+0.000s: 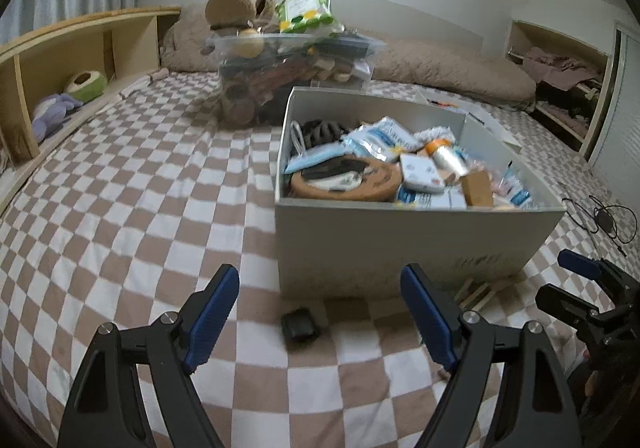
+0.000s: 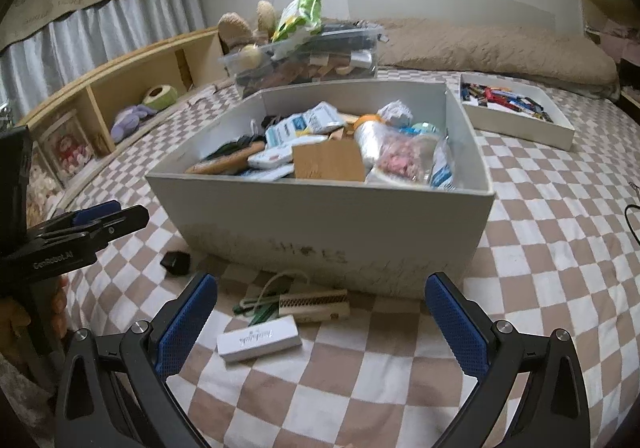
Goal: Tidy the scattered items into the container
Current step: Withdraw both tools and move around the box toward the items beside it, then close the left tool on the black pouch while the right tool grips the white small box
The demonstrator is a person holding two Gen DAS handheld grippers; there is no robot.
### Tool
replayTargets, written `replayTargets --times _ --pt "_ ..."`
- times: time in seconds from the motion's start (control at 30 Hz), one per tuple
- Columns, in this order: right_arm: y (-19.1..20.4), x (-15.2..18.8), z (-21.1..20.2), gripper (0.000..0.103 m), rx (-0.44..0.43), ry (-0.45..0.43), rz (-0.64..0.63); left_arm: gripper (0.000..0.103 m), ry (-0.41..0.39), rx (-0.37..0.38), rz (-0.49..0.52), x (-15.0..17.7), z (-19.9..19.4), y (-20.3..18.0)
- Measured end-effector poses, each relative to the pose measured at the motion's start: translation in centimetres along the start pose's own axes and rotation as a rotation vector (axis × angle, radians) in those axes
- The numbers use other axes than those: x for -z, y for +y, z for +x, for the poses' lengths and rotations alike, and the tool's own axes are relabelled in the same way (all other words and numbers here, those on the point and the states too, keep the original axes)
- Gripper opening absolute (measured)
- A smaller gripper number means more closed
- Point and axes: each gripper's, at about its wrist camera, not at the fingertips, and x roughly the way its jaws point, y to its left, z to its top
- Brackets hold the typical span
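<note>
My bed is spread with a brown-and-white checkered blanket [image 2: 400, 368]. On it sits a big white box [image 2: 320, 224], with a clear plastic bin [image 2: 304, 67] right behind it and a shallow white tray [image 2: 516, 123] to the far right. Just in front of the box lie a small black object [image 2: 176, 262] on the left, a wooden brush [image 2: 312, 306] with green clips [image 2: 260, 314] beside it, and nearest me a white case [image 2: 258, 340]. A long tan pillow [image 2: 500, 43] runs along the far edge.
</note>
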Motion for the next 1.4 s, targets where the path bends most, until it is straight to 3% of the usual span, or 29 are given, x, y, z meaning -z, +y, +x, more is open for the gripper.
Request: replayTargets --times 0.33,0.43,0.73,1.17,1.4 --pt "0.3 1.4 1.6 0.103 -0.035 0.079 0.003 0.084 0.093 -0.009 -0.004 2.0 2.2 -0.1" --pt "0.4 1.9 2.3 0.103 -0.03 0.107 -0.006 0.091 0.124 -0.022 -0.014 2.5 3.2 0.1" --pt "1.5 3.7 4.8 0.103 -0.035 0.209 -0.04 0.091 0.236 -0.053 -0.047 3.7 6.7 0.7" --pt "1.5 4.2 5.2 0.103 -0.072 0.217 -0.031 0.103 0.252 -0.094 0.0 4.8 8.0 -0.4" --pt "3.7 4.5 5.7 0.103 -0.06 0.23 -0.141 0.103 0.253 -0.075 -0.018 4.8 8.1 -0.2"
